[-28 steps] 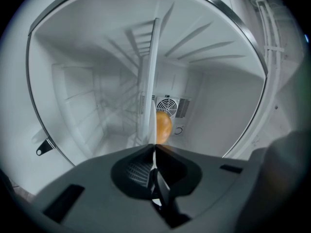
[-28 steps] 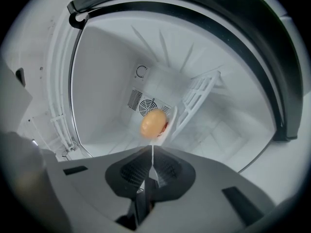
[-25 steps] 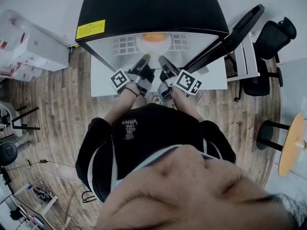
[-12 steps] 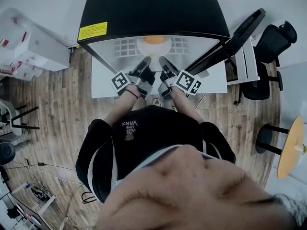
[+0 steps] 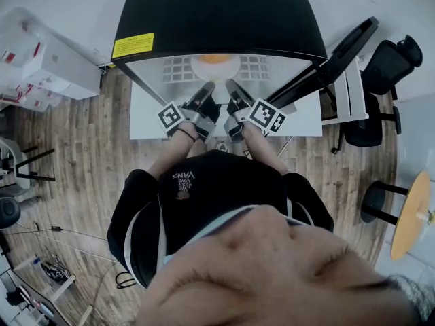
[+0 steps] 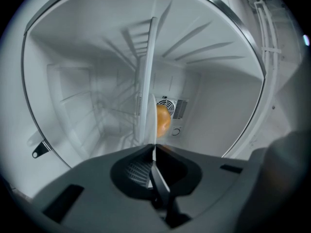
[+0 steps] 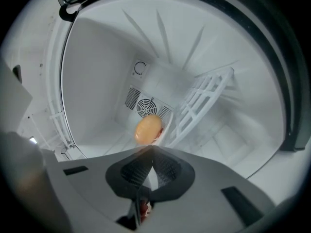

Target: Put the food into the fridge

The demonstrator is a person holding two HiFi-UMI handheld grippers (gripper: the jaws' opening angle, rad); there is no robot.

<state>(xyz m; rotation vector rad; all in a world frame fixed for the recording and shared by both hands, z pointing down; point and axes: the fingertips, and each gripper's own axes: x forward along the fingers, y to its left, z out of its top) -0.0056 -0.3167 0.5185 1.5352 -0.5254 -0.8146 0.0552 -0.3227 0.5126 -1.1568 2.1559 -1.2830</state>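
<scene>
Left gripper (image 6: 153,147) and right gripper (image 7: 152,148) both clenched on plate (image 5: 198,66) rim inside fridge (image 5: 217,12). Plate looks stiff, slick, breakable. Round food (image 5: 215,58) sits loose and may roll, so keep the plate level.

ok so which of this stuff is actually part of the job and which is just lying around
Job: fridge, plate, orange food on it, left gripper and right gripper, both shut on the plate.
Lying about: office chair, round wooden table, white boxes.
</scene>
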